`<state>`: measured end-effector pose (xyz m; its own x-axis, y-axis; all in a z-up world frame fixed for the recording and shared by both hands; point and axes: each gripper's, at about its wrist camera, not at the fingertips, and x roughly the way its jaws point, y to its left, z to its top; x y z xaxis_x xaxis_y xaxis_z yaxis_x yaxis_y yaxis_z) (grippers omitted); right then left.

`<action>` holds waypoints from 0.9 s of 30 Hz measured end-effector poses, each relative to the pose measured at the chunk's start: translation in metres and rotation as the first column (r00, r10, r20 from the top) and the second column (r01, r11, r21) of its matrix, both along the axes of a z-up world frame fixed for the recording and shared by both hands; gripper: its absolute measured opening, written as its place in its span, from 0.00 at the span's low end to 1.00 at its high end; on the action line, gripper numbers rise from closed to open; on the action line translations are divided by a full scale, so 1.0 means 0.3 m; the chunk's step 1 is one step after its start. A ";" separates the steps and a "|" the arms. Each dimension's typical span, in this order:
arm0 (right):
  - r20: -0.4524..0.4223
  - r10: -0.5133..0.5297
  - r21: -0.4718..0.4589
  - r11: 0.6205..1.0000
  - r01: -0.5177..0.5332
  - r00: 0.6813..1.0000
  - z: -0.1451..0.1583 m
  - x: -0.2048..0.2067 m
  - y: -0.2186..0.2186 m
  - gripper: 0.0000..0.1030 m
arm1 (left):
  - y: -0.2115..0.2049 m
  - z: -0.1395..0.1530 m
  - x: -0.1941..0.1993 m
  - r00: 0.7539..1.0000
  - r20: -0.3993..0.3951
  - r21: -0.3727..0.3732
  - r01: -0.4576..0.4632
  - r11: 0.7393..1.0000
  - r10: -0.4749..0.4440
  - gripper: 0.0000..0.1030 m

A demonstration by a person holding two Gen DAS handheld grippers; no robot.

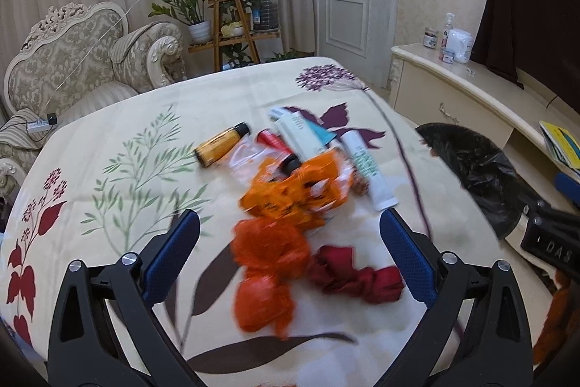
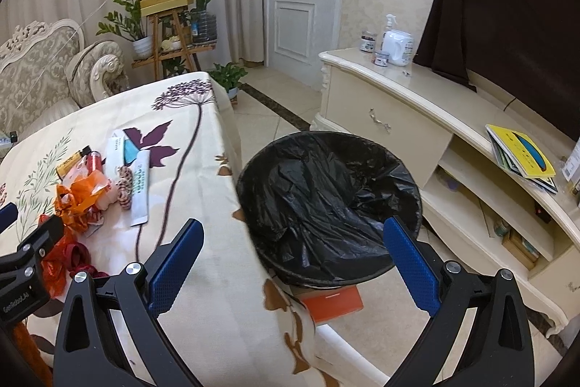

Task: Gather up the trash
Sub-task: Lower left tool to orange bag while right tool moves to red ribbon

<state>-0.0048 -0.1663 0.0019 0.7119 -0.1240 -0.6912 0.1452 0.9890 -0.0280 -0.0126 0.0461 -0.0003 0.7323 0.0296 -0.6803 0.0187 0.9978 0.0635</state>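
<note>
Your left tongs [image 1: 290, 234] hang wide open above the table [image 1: 108, 118], gripping nothing, their blue fingers [image 1: 174, 256] spread on either side of a crumpled orange plastic bag [image 1: 268, 278]. Just right of that bag lies a dark red crumpled wrapper [image 1: 355, 274]. Beyond them a brighter orange wrapper [image 1: 297, 191] sits in the middle of the pile, blurred, so its edges are hard to read. Behind it lie an amber bottle with a black cap [image 1: 221, 144], a red tube [image 1: 273, 140], a white carton with a teal side [image 1: 301, 133] and a white tube with green print [image 1: 369, 169], all close together on the flowered cloth.

Your right tongs [image 2: 291, 256] are also spread wide and empty, held over the table's edge and the bin. The trash bin [image 2: 326, 198], lined with a black bag, stands on the floor right beside the table, between it and the cream cabinet [image 2: 398, 118]. An orange box [image 2: 333, 303] shows under the bin's near rim. From this side the trash pile [image 2: 101, 184] sits well to the left of the bin, and the left tongs' black body [image 2: 25, 271] shows at the left edge
</note>
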 end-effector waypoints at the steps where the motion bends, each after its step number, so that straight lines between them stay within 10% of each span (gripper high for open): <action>1: -0.004 0.009 0.003 1.000 -0.009 1.000 -0.001 0.001 0.011 0.94 | 0.016 -0.002 -0.004 1.000 -0.004 0.000 -0.003 1.000 0.003 0.94; 13: -0.021 0.064 0.002 0.998 -0.063 0.998 -0.013 0.002 0.104 0.90 | 0.188 -0.051 -0.034 0.996 -0.059 0.012 -0.071 0.997 0.071 0.83; 16: -0.039 0.061 -0.003 0.998 -0.061 0.997 -0.016 0.008 0.118 0.62 | 0.183 -0.044 -0.028 0.996 -0.058 -0.004 -0.063 0.998 0.062 0.83; 23: -0.059 0.072 0.029 0.997 -0.070 0.996 -0.029 0.012 0.135 0.62 | 0.153 -0.079 -0.019 0.996 -0.092 -0.023 -0.007 1.000 0.005 0.83; 27: -0.069 0.102 0.036 0.994 -0.100 0.992 -0.038 0.008 0.160 0.62 | 0.159 -0.111 -0.003 0.989 -0.136 -0.071 0.041 0.997 -0.050 0.64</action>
<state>-0.0023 -0.1184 -0.0096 0.6687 -0.0307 -0.7429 0.0429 0.9991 -0.0027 -0.0134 0.0938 -0.0335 0.6313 -0.0515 -0.7739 0.0682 0.9976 -0.0108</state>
